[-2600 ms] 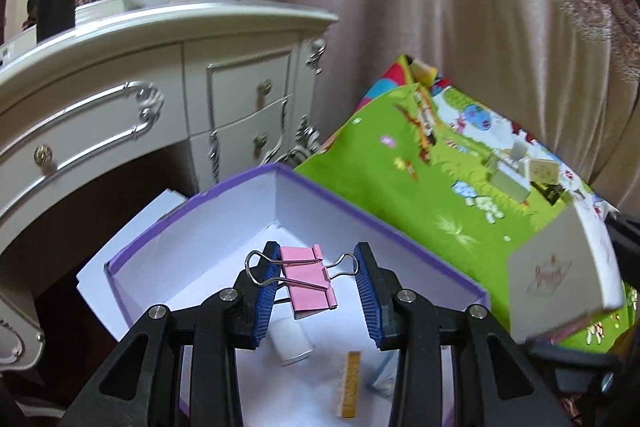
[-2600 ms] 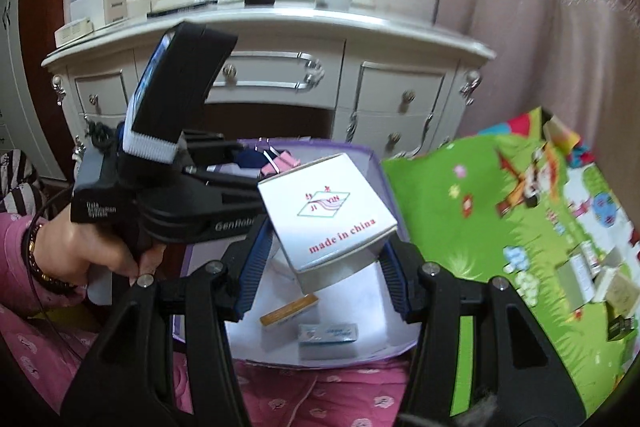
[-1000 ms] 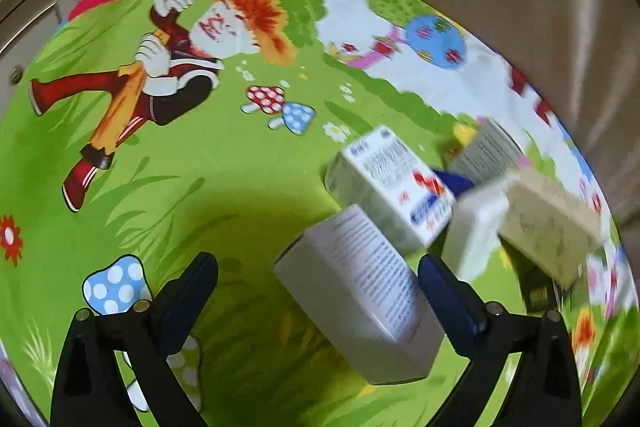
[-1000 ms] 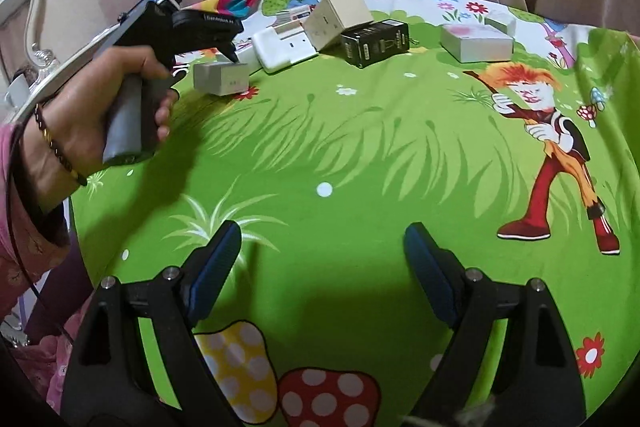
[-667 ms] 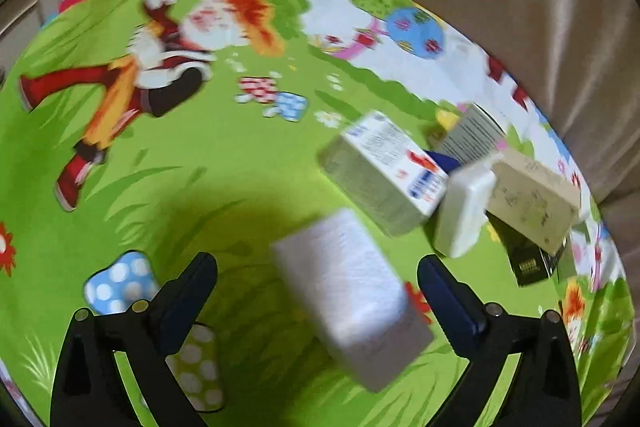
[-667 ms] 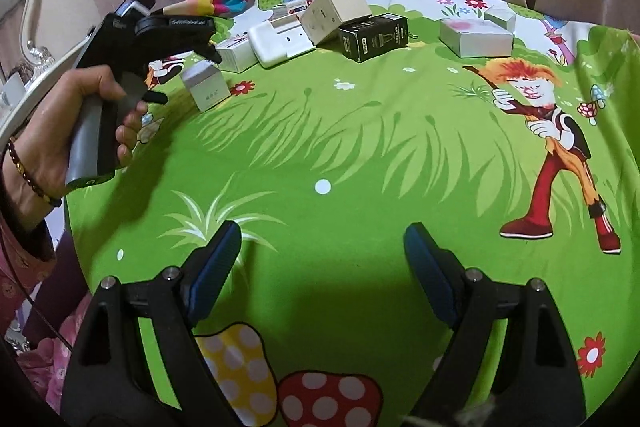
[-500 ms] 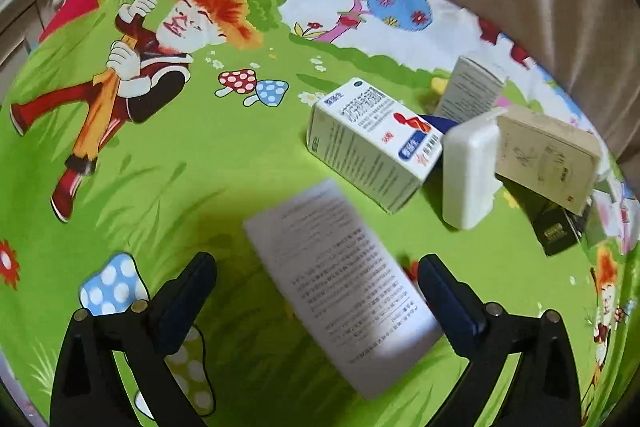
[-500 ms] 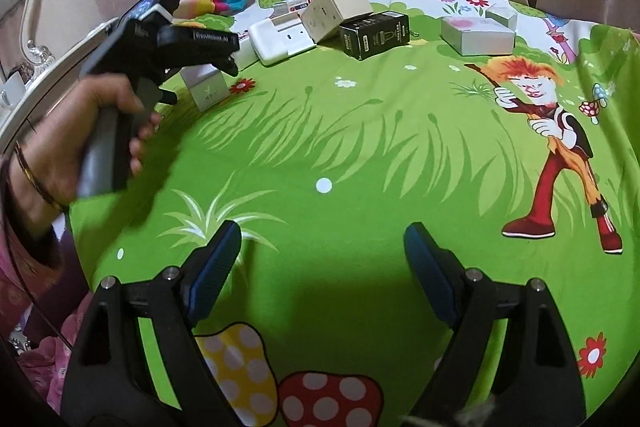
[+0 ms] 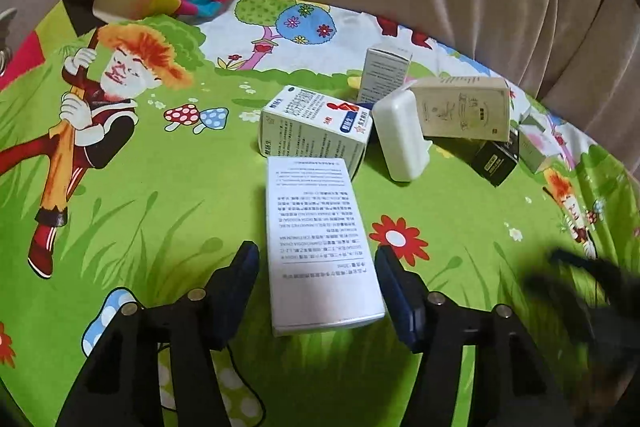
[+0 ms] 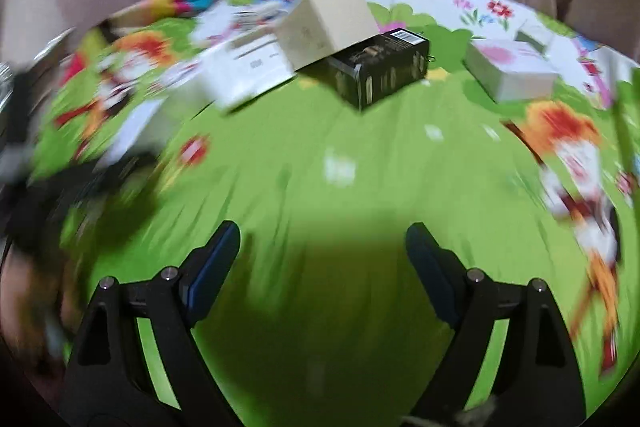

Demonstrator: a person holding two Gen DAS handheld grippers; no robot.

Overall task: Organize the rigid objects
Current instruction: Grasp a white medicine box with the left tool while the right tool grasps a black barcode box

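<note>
The left gripper (image 9: 318, 259) is straddling a white printed box (image 9: 318, 239) that is lying flat on the green cartoon mat (image 9: 160, 187). Its jaws have just been closing around the box; the right pad looks to be at the box's edge, while a thin strip of mat is still showing between the left pad and the box, so I cannot tell whether the grip is made. Just beyond, touching the far end of that box, a white and blue carton (image 9: 316, 131) is resting on its side. Beside it a white plastic case (image 9: 400, 135) is leaning, with a beige box (image 9: 464, 107) and a black box (image 9: 496, 159) further right, and a small grey box (image 9: 384, 71) standing behind.

The right gripper (image 10: 322, 255) is hanging wide open over bare mat, its jaws having just been opening a little, nothing between them. Its view is blurred. Far ahead the black box (image 10: 380, 67) is lying under the beige box's (image 10: 328, 23) edge, and a pink-topped box (image 10: 508, 67) is sitting off to the right.
</note>
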